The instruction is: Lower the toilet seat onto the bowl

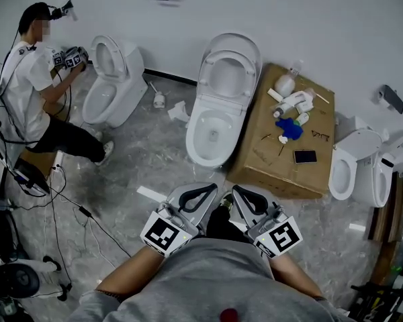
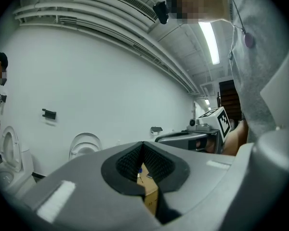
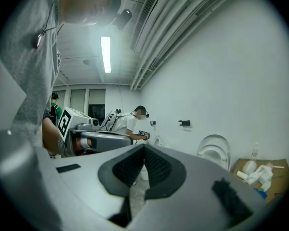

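Seat point(image 1: 230, 72) upright at 12 o'clock, leaning back over bowl point(image 1: 211, 131); not yet lowered. Left gripper point(image 1: 211, 190), right gripper point(image 1: 235, 192) at 6 o'clock, both clenched, empty, aimed at seat; closed tips likely suit tipping it.

I hold my left gripper point(image 1: 203, 192) and right gripper point(image 1: 245, 196) side by side, close in front of me, both pointing about level, jaws pressed together and empty.
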A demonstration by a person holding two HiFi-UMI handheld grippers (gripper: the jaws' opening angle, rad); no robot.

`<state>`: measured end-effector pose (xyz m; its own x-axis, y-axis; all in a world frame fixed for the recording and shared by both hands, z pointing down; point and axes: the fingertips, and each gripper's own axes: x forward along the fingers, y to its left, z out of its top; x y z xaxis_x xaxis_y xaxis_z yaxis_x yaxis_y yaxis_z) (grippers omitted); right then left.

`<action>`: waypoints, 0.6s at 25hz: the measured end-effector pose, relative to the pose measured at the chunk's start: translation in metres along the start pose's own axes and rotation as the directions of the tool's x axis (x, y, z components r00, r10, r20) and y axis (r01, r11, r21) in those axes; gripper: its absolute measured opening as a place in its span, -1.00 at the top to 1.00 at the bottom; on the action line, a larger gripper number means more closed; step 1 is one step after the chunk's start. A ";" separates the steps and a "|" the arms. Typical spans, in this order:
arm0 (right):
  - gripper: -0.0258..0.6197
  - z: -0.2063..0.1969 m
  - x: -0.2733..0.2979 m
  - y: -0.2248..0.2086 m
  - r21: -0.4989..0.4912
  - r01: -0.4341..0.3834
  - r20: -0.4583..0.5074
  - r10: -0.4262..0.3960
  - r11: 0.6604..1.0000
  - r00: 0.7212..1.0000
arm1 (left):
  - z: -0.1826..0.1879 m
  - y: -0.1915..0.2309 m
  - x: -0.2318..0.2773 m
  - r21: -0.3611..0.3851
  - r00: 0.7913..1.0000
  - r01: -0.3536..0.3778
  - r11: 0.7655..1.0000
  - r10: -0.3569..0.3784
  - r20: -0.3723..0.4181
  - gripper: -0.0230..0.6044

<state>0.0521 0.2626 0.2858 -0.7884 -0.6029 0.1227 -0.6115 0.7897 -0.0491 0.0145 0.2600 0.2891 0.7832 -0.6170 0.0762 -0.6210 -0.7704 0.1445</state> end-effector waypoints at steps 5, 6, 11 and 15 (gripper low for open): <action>0.88 0.010 0.022 -0.038 -0.016 -0.026 0.009 0.026 1.000 1.000 | 0.011 0.028 0.032 0.025 1.000 -0.016 1.000 0.016 -0.005 0.90; 0.88 0.012 0.025 -0.047 -0.018 -0.029 0.009 0.029 0.999 1.000 | 0.013 0.034 0.039 0.024 1.000 -0.022 0.999 0.022 -0.007 0.90; 0.88 0.024 0.042 -0.089 -0.026 -0.054 0.016 0.055 0.998 0.998 | 0.029 0.058 0.078 0.017 0.999 -0.049 0.999 0.049 -0.016 0.90; 0.88 0.028 0.042 -0.120 -0.023 -0.066 0.024 0.066 0.998 0.998 | 0.030 0.068 0.108 0.058 0.998 -0.058 0.997 0.059 -0.015 0.90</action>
<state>0.0909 0.1395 0.2696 -0.8284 -0.5519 0.0957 -0.5569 0.8299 -0.0343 0.0557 0.1361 0.2773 0.7454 -0.6591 0.0998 -0.6664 -0.7411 0.0823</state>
